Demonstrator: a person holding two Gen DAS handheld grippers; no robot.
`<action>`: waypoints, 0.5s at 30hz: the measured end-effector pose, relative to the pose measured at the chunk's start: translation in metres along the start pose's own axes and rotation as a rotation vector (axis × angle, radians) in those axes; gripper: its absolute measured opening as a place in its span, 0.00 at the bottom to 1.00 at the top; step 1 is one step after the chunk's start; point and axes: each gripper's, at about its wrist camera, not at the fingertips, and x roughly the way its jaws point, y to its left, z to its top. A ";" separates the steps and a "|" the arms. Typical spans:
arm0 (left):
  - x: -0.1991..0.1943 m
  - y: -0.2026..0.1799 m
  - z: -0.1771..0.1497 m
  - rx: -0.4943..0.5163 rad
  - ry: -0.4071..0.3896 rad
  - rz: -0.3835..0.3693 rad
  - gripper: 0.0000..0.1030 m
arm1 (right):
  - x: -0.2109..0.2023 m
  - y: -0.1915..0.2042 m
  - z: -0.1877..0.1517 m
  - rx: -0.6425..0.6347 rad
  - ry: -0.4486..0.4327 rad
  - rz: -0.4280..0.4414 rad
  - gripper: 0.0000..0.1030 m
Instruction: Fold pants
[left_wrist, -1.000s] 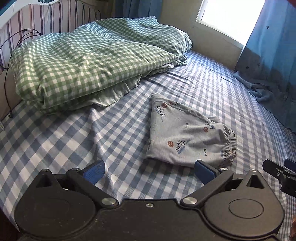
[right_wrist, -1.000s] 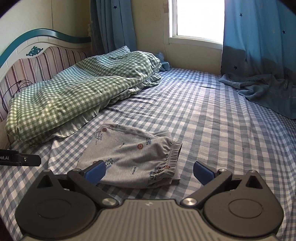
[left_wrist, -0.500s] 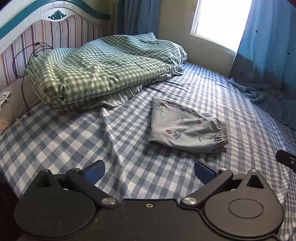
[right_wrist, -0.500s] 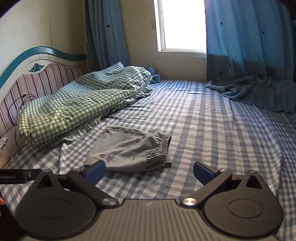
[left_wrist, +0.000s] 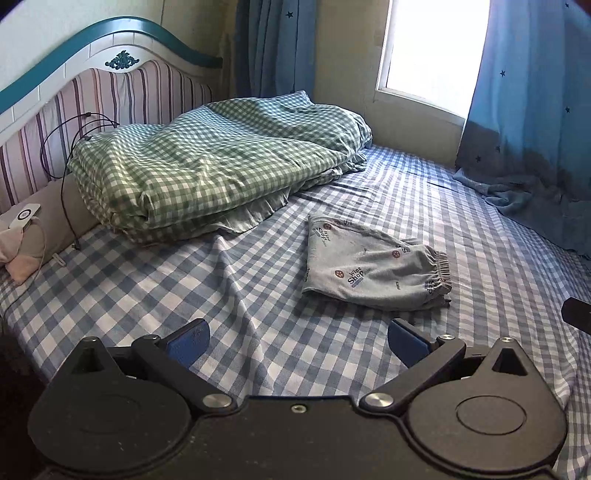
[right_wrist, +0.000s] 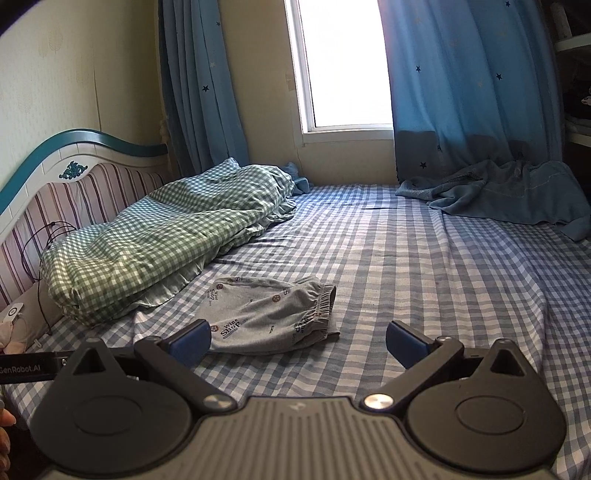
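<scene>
Left wrist view shows the pants (left_wrist: 373, 271) lying in a compact folded bundle on the checked bed sheet (left_wrist: 236, 295), just beside the green quilt (left_wrist: 214, 166). The left tool (left_wrist: 297, 341) is spread wide and holds nothing; in the right wrist view the right tool (right_wrist: 297, 341) is likewise wide apart and empty, hovering short of the garment. Judging by that, the fold looks finished, so the sound move is withdrawing cleanly, keeping both tools high enough not to snag the elastic waistband (right_wrist: 321, 308) or drag the sheet
</scene>
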 end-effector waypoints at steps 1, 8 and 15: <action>0.000 0.000 -0.002 0.005 0.006 -0.004 0.99 | -0.001 -0.001 -0.002 0.003 0.006 -0.001 1.00; 0.006 0.001 -0.022 0.031 0.056 -0.049 0.99 | -0.012 -0.013 -0.027 0.057 0.061 0.015 1.00; 0.014 0.003 -0.026 0.103 0.067 -0.089 0.99 | -0.014 -0.011 -0.039 0.059 0.089 -0.031 1.00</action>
